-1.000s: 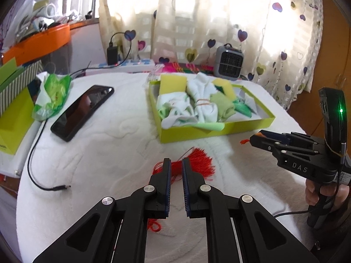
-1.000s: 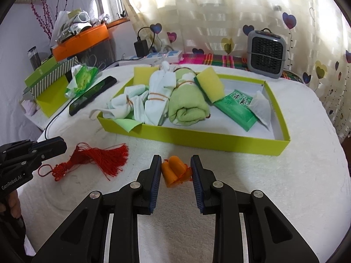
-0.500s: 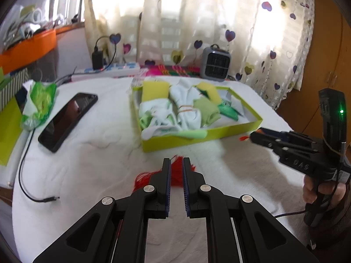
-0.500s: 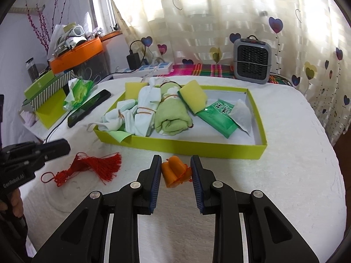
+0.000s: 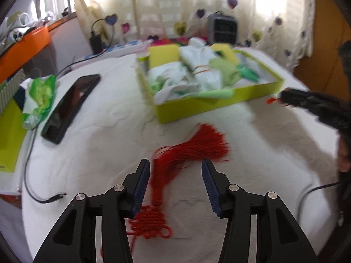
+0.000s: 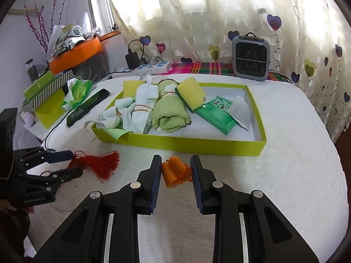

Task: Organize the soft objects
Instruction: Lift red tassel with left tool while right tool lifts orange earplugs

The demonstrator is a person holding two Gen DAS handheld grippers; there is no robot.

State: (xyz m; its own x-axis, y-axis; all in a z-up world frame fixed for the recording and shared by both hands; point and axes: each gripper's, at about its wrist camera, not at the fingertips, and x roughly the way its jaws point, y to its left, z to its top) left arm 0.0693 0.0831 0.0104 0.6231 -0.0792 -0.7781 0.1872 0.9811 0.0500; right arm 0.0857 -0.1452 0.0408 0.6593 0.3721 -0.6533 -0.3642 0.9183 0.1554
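A red tassel with a knot [image 5: 188, 151] lies on the white table cover, between the fingers of my open left gripper [image 5: 175, 171]; it also shows in the right wrist view [image 6: 96, 163]. My right gripper [image 6: 175, 171] is shut on a small orange soft piece [image 6: 174, 172] held above the cover in front of the lime-green box [image 6: 179, 142]. The box [image 5: 210, 105] holds rolled white socks [image 6: 142, 111], a green towel roll [image 6: 169, 116], yellow sponges [image 6: 190, 93] and a green packet [image 6: 217, 114].
A black phone [image 5: 70, 107] and a green-white bag [image 5: 41, 96] lie left of the box, with a cable [image 5: 35, 188] near the table's left edge. A grey heater [image 6: 250, 59] and a power strip [image 6: 151, 65] stand at the back.
My left gripper has opened wide and dropped closer over the red tassel, which now lies between its fingers. My right gripper keeps hold of the orange piece, hardly moved.
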